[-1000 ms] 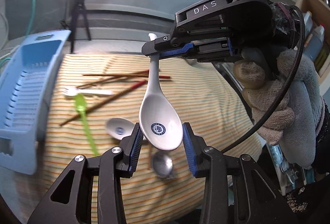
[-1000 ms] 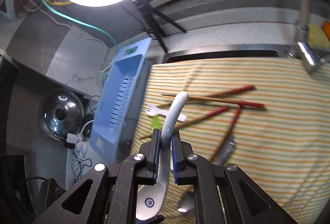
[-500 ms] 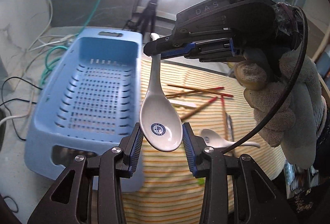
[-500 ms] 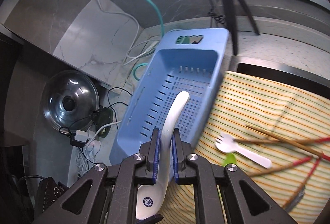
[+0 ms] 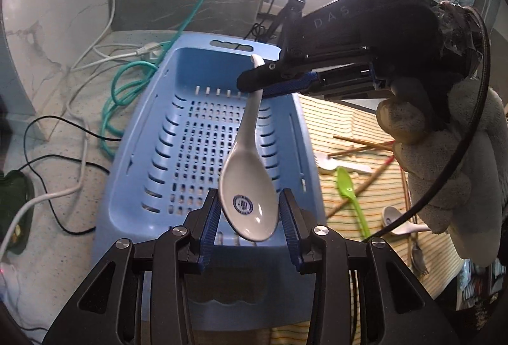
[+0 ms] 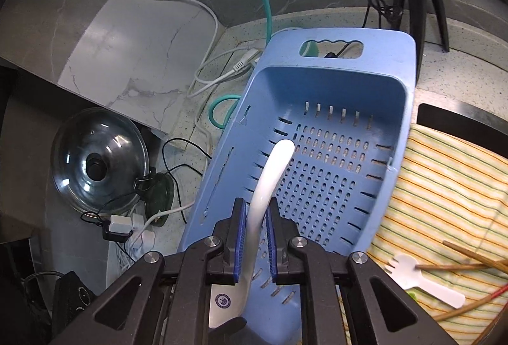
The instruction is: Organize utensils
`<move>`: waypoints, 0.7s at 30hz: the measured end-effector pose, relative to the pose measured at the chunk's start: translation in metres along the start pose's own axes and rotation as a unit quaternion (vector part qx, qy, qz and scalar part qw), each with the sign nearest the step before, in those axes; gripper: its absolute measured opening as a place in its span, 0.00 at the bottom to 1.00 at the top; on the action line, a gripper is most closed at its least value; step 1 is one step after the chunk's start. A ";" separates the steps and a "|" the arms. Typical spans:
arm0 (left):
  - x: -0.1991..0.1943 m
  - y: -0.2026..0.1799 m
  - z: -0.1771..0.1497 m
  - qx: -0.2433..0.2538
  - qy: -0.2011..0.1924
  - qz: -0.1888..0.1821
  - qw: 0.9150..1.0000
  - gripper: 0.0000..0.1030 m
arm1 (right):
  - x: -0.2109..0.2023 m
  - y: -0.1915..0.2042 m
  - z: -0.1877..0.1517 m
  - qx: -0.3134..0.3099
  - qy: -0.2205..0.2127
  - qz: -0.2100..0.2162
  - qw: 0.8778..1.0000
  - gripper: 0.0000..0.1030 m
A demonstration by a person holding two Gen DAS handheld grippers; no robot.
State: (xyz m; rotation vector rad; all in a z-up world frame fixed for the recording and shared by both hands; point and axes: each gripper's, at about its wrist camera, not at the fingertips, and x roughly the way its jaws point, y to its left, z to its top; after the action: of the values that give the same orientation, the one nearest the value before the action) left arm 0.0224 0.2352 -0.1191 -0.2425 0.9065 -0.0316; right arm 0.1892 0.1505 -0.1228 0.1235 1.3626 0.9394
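A: Glazed white ceramic, that soup spoon with the blue crest in its bowl (image 5: 248, 205). In your left wrist view your left gripper (image 5: 249, 219) has its blue ribbed pads on either side of the spoon's bowl, clasping it across the width. The spoon hangs in the air above the pale blue perforated plastic basket (image 5: 193, 135), handle pointing up and away.

B: And the other end?

A: Same view: your right gripper (image 5: 270, 81), held in a knitted glove (image 5: 444, 160), sits on the handle near its tip. Judge the spoon stiff, fairly heavy for its size, slick with glaze and likely to chip if dropped. The bowl is a rounded, slippery place to pinch; the narrow handle looks the surer hold.

B: What does the right wrist view add?

A: There your right gripper (image 6: 255, 237) straddles the white handle (image 6: 270, 176), and its jaws are opening with the handle between them; the pad on the right side of the view stands clear of it. The basket's slotted floor (image 6: 333, 173) lies directly under the spoon. On the striped cloth (image 6: 444, 186) beside it wait a small white plastic fork (image 6: 422, 280) and wooden chopsticks (image 6: 470, 256).
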 end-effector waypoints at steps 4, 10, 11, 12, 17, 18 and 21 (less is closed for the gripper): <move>-0.005 0.006 0.006 -0.005 -0.011 0.019 1.000 0.37 | 0.009 0.008 0.001 -0.033 -0.001 -0.029 0.999 0.31; -0.014 0.014 0.009 -0.020 -0.030 0.028 0.999 0.38 | -0.003 0.015 -0.002 -0.063 -0.025 -0.042 0.997 0.50; -0.015 0.013 0.009 -0.020 -0.030 0.029 0.999 0.38 | -0.006 0.016 -0.003 -0.065 -0.026 -0.041 0.997 0.50; -0.016 0.013 0.009 -0.020 -0.029 0.029 0.999 0.38 | -0.010 0.016 -0.004 -0.066 -0.026 -0.040 0.997 0.50; -0.024 0.002 0.007 -0.017 -0.034 0.029 0.999 0.38 | -0.036 0.012 -0.010 -0.063 -0.034 -0.033 0.997 0.50; -0.026 -0.001 0.007 -0.015 -0.037 0.027 0.999 0.38 | -0.044 0.010 -0.013 -0.063 -0.036 -0.031 0.997 0.50; -0.033 -0.012 0.005 -0.010 -0.046 0.029 0.998 0.38 | -0.069 0.003 -0.022 -0.062 -0.045 -0.033 0.997 0.50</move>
State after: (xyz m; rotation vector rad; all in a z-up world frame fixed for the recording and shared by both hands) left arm 0.0073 0.2291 -0.0881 -0.2347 0.8217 0.0417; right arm 0.1749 0.0991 -0.0734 0.0258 1.2160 0.9482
